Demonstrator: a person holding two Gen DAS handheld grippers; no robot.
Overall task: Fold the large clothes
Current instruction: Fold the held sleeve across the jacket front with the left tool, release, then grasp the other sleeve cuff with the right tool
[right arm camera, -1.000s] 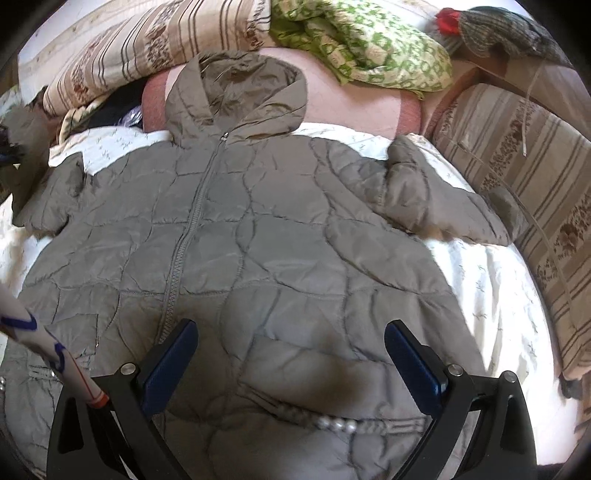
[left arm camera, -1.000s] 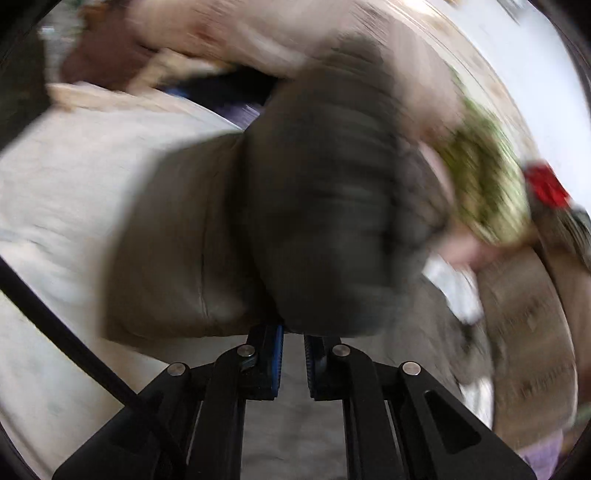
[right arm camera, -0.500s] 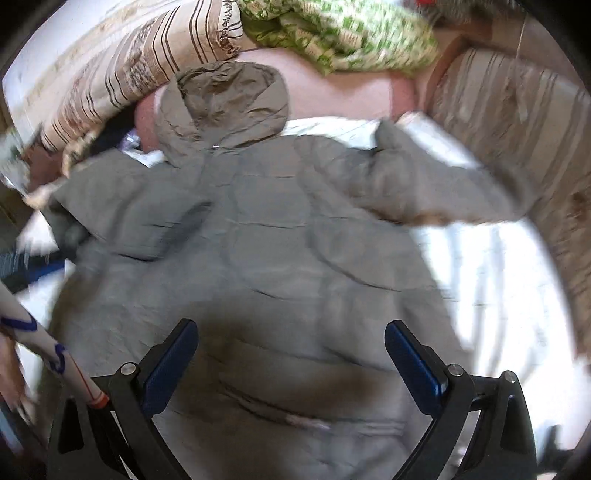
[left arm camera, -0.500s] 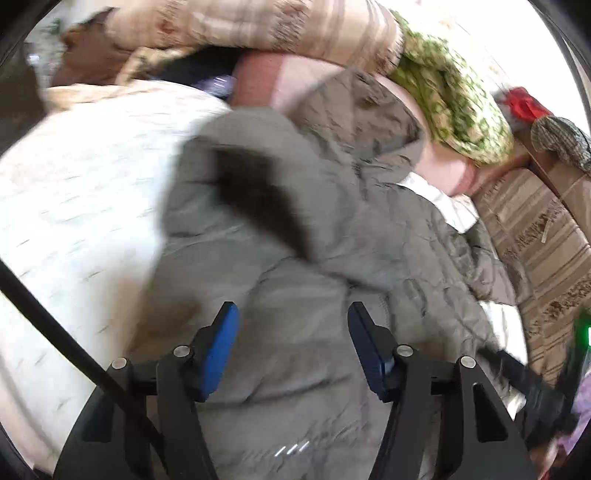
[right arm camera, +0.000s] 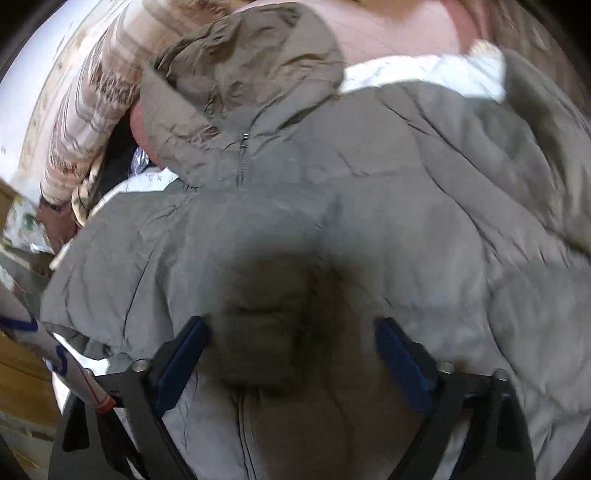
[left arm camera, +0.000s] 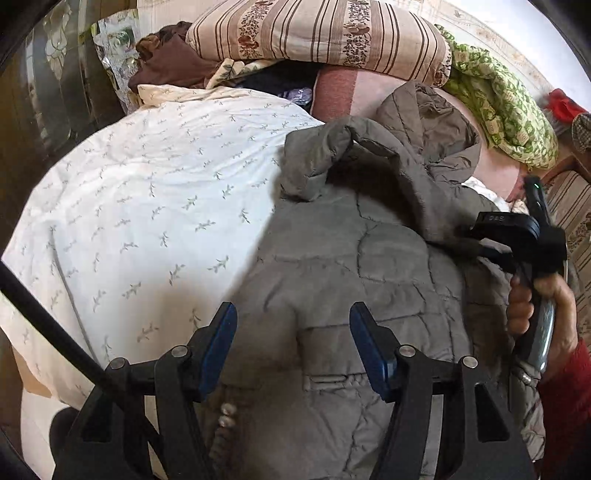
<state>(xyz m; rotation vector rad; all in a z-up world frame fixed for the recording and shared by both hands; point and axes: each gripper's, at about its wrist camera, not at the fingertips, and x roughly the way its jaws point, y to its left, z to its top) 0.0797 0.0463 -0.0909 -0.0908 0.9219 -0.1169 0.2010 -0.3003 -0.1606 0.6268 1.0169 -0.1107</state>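
Note:
An olive quilted hooded jacket (left arm camera: 351, 266) lies front up on a white patterned bedspread (left arm camera: 147, 206). Its left sleeve (left arm camera: 373, 155) is folded across the chest, cuff end near the zip. My left gripper (left arm camera: 293, 339) is open and empty, just above the jacket's lower left side. My right gripper (right arm camera: 291, 354) is open, low over the chest, with the dark folded sleeve end (right arm camera: 266, 325) lying between its jaws, blurred. The right gripper also shows in the left wrist view (left arm camera: 517, 236), held by a hand. The hood (right arm camera: 236, 74) rests against a pink cushion.
A striped pillow (left arm camera: 317, 33) and a green patterned cloth (left arm camera: 498, 103) lie at the head of the bed. A striped sofa arm (left arm camera: 576, 206) borders the right. Dark furniture (left arm camera: 55, 92) stands at the far left. A black cable (left arm camera: 48, 328) crosses the lower left.
The left gripper let go of the left sleeve, which now lies folded over the chest, and drew back open. The right gripper moved forward and down over the sleeve end.

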